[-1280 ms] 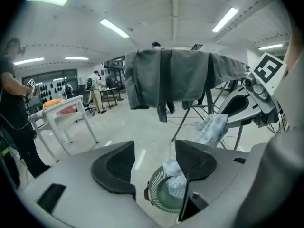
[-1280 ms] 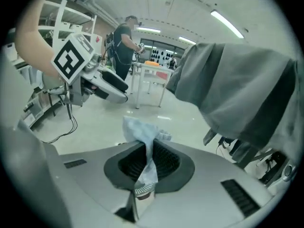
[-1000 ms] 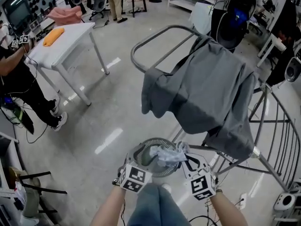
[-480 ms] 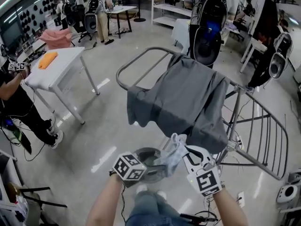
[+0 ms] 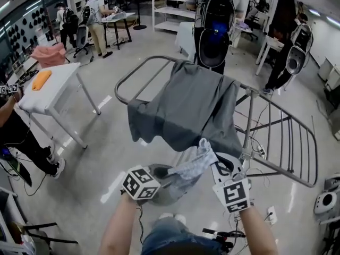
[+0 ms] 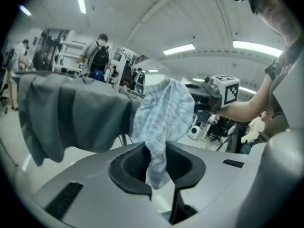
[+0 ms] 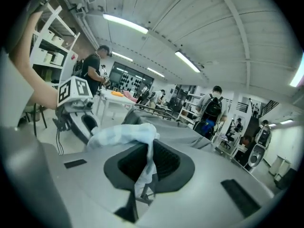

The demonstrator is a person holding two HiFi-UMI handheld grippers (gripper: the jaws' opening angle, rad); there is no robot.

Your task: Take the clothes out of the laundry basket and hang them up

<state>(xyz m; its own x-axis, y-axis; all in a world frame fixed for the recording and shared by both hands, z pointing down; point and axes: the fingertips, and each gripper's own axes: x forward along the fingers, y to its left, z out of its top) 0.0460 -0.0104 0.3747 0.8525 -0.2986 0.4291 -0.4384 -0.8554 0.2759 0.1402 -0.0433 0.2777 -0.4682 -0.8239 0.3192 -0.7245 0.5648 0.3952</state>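
Observation:
A pale blue-white cloth [image 5: 192, 165] hangs stretched between my two grippers above the round grey laundry basket [image 5: 161, 180]. My left gripper [image 5: 168, 171] has just been closing, and its jaws now pinch the cloth [image 6: 161, 115] at its lower end. My right gripper [image 5: 214, 162] is shut on the other end of the cloth [image 7: 124, 135]. A grey shirt [image 5: 186, 108] is draped over the metal drying rack [image 5: 284, 142] just beyond the grippers. In the left gripper view the shirt [image 6: 71, 115] hangs at left.
At left stands a white table [image 5: 56, 92] with an orange cloth [image 5: 41, 79] on it, and a person [image 5: 16, 137] beside it. Behind the rack is a person with a backpack [image 5: 213, 28]. A small white device [image 5: 325, 202] sits on the floor at right.
Both grippers have risen from the basket toward the rack, carrying the pale cloth up. The left gripper has closed on the cloth's lower end.

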